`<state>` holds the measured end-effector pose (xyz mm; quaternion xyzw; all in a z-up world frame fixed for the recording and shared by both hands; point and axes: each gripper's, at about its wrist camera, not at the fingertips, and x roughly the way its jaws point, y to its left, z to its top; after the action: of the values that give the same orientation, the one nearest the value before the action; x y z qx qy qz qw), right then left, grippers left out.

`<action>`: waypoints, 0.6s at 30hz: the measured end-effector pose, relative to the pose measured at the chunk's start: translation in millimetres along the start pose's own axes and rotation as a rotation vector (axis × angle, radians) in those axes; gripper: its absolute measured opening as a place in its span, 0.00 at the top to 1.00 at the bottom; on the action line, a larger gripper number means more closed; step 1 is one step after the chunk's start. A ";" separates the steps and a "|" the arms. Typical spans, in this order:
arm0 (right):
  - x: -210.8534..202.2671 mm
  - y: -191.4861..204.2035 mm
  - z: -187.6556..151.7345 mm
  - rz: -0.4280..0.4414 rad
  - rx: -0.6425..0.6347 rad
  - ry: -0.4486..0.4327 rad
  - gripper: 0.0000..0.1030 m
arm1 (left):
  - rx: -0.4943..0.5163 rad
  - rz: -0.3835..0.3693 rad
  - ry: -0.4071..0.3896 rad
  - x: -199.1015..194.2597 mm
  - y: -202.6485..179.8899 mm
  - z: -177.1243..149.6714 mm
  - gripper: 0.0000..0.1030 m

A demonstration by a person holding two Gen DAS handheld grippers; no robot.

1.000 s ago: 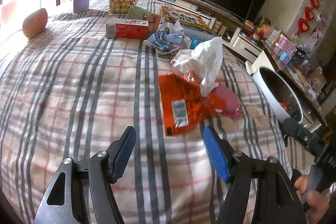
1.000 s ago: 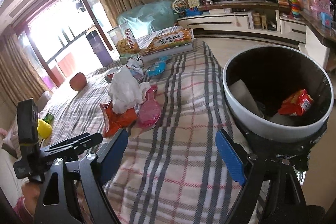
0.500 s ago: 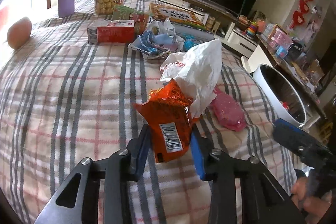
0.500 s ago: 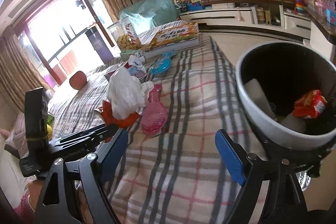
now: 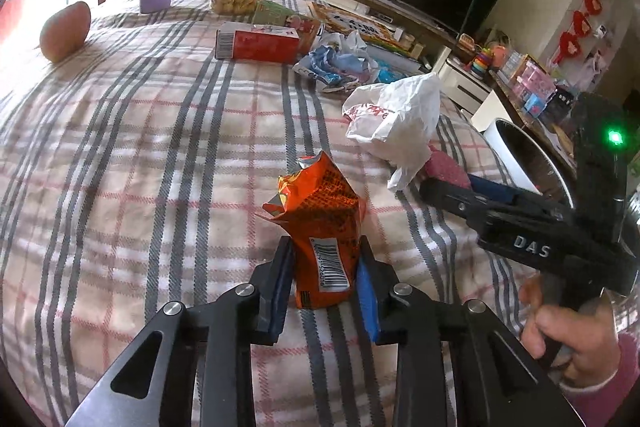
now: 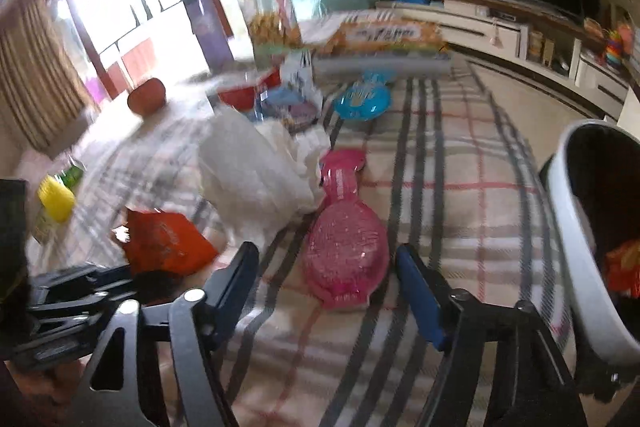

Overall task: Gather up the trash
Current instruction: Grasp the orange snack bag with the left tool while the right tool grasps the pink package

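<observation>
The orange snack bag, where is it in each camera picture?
Left wrist view: the orange snack bag stands low in the middle, pinched between the left gripper fingers.
Right wrist view: it is blurred at lower left, above the left gripper, left of the right gripper.
Shared landmark: the white plastic bag, just beyond the snack bag.

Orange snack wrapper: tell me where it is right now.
In the left wrist view the orange snack wrapper stands pinched between the left gripper pads over the plaid tablecloth, just nearer than the white plastic bag.
</observation>
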<state>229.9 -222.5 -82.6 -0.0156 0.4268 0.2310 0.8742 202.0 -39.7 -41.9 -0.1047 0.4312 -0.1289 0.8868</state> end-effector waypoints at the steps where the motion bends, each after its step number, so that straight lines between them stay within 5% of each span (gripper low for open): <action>1: -1.0 1.0 0.0 -0.010 -0.008 -0.003 0.47 | 0.002 -0.001 0.000 -0.3 -1.2 -0.7 0.73; 3: -3.2 -0.6 -3.1 -0.036 -0.012 -0.002 0.56 | 0.001 -0.012 0.003 -1.1 -3.8 -3.0 0.73; 18: -69.4 -40.1 -36.6 0.013 0.142 -0.100 0.56 | 0.081 -0.101 0.010 -9.8 -49.9 -14.2 0.76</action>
<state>182.9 -293.6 -60.3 0.0607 0.3978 0.2061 0.8920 178.0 -84.7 -28.5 -0.0899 0.4244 -0.1914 0.8805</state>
